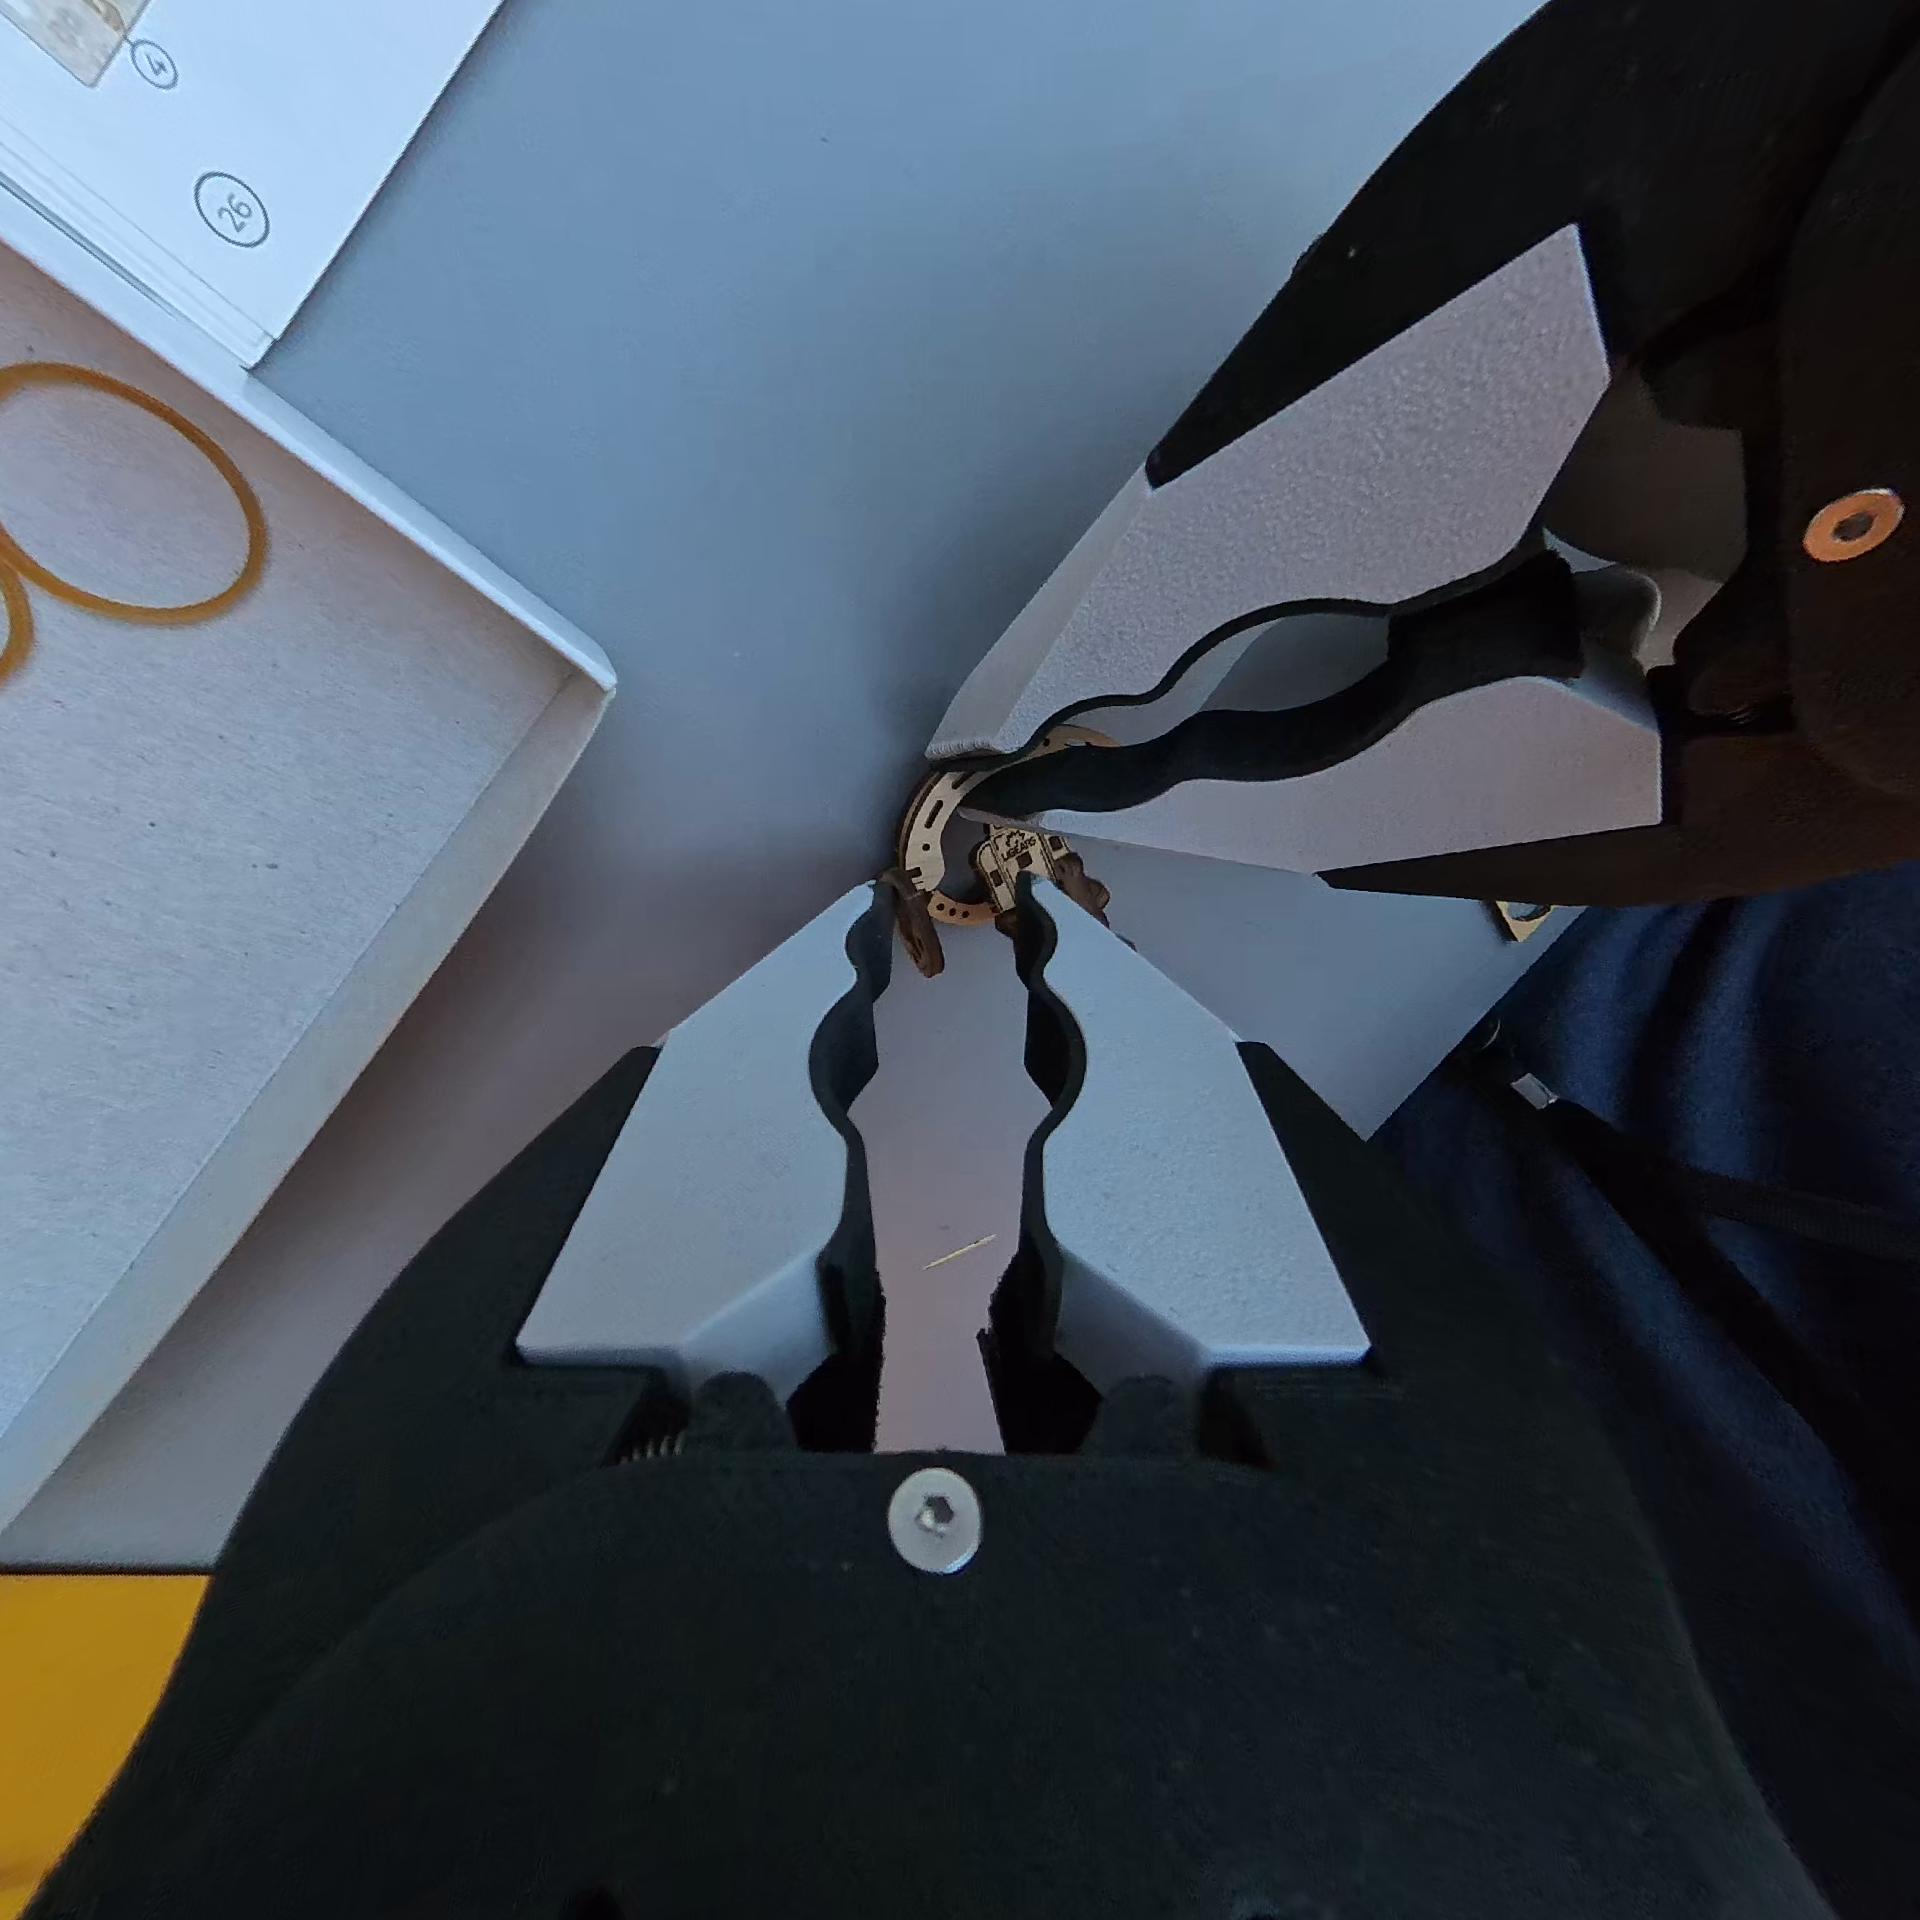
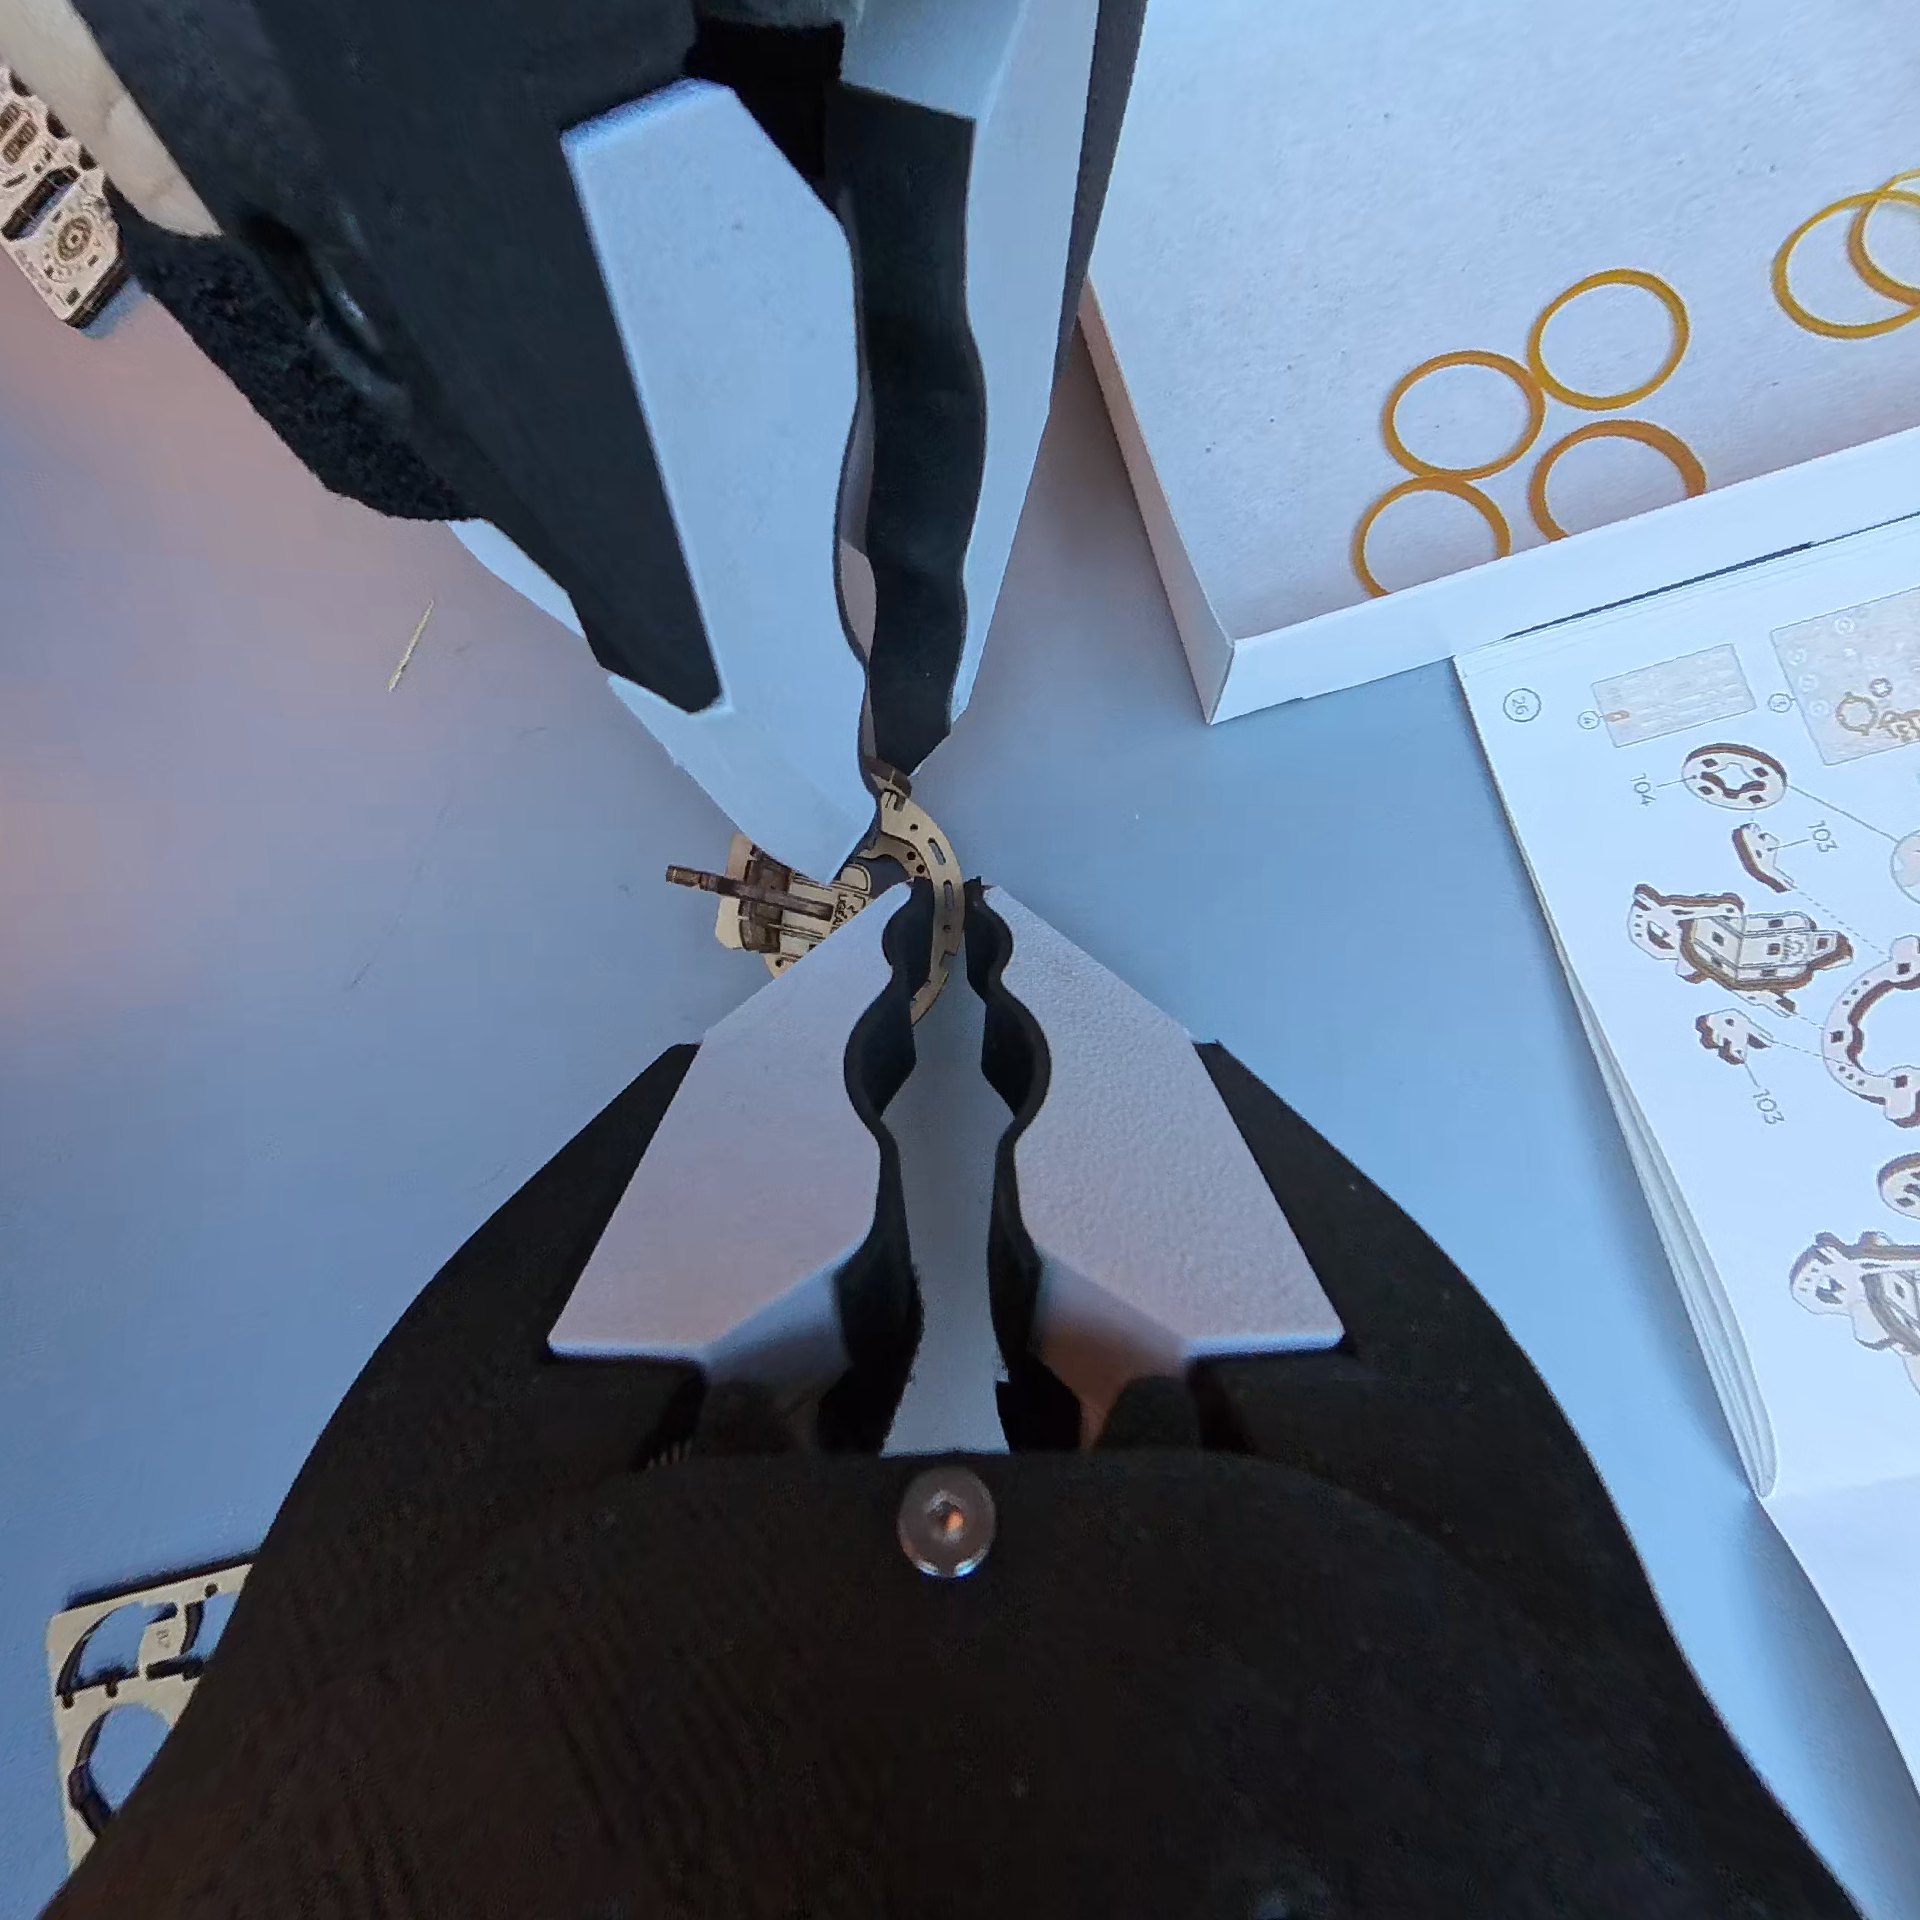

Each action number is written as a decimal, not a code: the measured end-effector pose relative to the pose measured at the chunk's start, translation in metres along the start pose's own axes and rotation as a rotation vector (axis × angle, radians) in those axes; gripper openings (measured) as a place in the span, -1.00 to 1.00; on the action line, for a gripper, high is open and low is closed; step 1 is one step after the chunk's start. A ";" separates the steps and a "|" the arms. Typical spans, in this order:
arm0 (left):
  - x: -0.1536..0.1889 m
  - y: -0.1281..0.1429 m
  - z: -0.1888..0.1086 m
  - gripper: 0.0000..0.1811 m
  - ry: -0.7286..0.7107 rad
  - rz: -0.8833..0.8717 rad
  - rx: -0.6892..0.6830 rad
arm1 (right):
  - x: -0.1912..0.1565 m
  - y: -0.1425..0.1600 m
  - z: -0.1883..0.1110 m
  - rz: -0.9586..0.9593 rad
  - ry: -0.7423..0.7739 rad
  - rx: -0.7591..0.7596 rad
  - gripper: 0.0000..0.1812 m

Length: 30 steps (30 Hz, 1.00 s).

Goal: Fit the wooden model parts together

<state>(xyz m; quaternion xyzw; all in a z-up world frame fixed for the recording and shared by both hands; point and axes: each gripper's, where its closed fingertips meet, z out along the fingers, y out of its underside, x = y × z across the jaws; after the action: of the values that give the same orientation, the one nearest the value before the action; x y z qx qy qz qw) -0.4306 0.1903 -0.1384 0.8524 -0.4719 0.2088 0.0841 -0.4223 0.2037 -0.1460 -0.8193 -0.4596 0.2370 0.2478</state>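
A small wooden block assembly (image 1: pixel 1013 857) with dark side pieces and a stub axle sits between the fingertips of my left gripper (image 1: pixel 954 891), which is shut on it just above the grey table. My right gripper (image 2: pixel 940 894) is shut on a thin curved wooden ring piece (image 2: pixel 948 920) and holds it against the assembly (image 2: pixel 764 904). In the left wrist view the right gripper (image 1: pixel 961 792) comes in from the upper right with the ring (image 1: pixel 928 831). In the right wrist view the left gripper (image 2: pixel 878 790) comes in from the top. Where ring and assembly meet is partly hidden by the fingertips.
A white box lid (image 2: pixel 1330 644) holding several yellow rubber bands (image 2: pixel 1610 343) lies nearby, also in the left wrist view (image 1: pixel 582 675). An open instruction booklet (image 2: pixel 1662 1039) lies beside it. A wooden parts sheet (image 2: pixel 114 1683), a toothpick (image 2: pixel 410 649) and a person's dark blue clothing (image 1: pixel 1714 1247) are close by. Left and right tips are no more than a few centimetres apart.
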 end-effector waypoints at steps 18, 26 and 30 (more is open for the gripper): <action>-0.002 0.000 0.000 -0.79 0.007 -0.005 0.006 | -0.001 -0.001 0.001 0.006 -0.016 0.027 -0.95; -0.003 0.001 0.000 -0.82 -0.005 0.015 0.009 | -0.001 -0.002 0.000 0.001 -0.016 0.036 -0.95; -0.003 0.000 0.001 -0.81 -0.009 0.020 0.008 | 0.000 -0.001 0.000 0.012 -0.018 0.037 -0.95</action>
<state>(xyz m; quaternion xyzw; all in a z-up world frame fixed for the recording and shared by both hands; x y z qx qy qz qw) -0.4316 0.1925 -0.1402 0.8489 -0.4800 0.2078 0.0768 -0.4232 0.2044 -0.1451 -0.8150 -0.4526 0.2543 0.2573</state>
